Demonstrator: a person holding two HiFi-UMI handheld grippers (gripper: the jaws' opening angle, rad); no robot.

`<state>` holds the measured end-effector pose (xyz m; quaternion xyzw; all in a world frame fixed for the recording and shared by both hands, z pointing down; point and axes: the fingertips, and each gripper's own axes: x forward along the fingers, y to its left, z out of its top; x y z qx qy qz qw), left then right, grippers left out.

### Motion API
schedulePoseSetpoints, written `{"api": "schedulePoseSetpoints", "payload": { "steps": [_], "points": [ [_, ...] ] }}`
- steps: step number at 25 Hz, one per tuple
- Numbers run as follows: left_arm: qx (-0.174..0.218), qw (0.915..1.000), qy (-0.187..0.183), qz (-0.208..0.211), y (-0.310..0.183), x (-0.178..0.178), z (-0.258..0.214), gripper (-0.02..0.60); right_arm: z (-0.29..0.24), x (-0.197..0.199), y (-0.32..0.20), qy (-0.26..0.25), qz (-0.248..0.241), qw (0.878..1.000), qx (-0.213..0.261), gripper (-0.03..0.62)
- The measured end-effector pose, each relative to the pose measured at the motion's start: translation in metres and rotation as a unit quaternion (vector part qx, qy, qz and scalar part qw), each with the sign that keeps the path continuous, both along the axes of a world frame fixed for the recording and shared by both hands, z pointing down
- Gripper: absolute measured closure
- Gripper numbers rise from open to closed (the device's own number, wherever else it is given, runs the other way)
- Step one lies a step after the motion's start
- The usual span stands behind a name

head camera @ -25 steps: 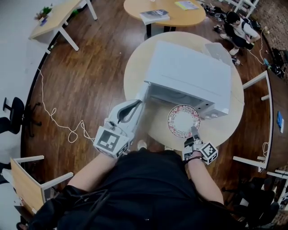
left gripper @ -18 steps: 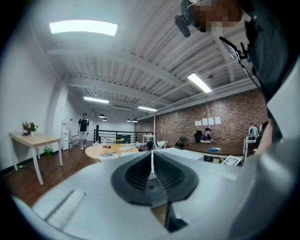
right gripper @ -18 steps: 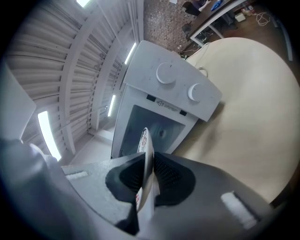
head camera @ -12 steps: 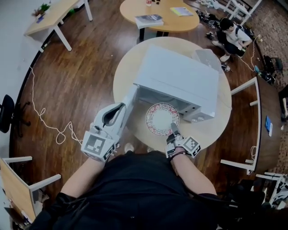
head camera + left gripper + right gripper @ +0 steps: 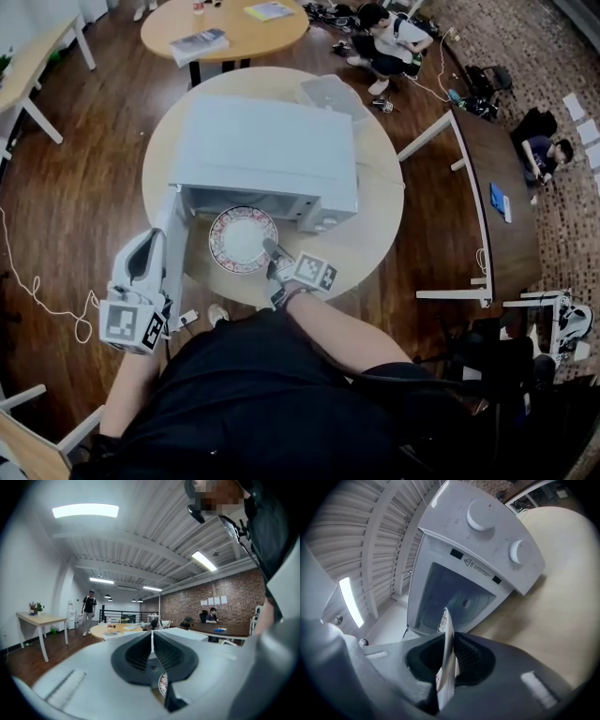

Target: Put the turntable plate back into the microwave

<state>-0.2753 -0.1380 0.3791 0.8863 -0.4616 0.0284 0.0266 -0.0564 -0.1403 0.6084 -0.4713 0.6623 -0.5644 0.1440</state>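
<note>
On the round bench [image 5: 380, 239], the white microwave [image 5: 267, 150] stands with its door [image 5: 174, 246] swung open toward the left. The turntable plate [image 5: 239, 236] is held level just in front of the open cavity [image 5: 454, 595], its far edge at the cavity mouth. Whether that edge is already inside cannot be determined. The plate is round, with a plain white centre and a broad band of dense red-and-dark pattern around the rim. In the right gripper view it appears edge-on as a thin pale disc, with the pattern visible on one face. The right gripper [image 5: 270, 247] grips the near rim, its jaws pinching the plate between the ribbed pads. The left gripper [image 5: 152, 242] is just beside the open door, its jaws pressed together with nothing between them. Two round dials [image 5: 480, 513] sit on the control panel beside the cavity.
</note>
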Motion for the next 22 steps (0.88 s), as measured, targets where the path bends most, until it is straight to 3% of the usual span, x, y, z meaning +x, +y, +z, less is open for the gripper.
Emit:
{"api": "schedulePoseSetpoints", "payload": {
  "steps": [22],
  "points": [
    [0.011,0.9992,-0.021,0.031,-0.031,0.044,-0.006,0.566,0.012,0.016,-0.031,-0.036,0.035,0.999,0.001,0.566]
  ]
}}
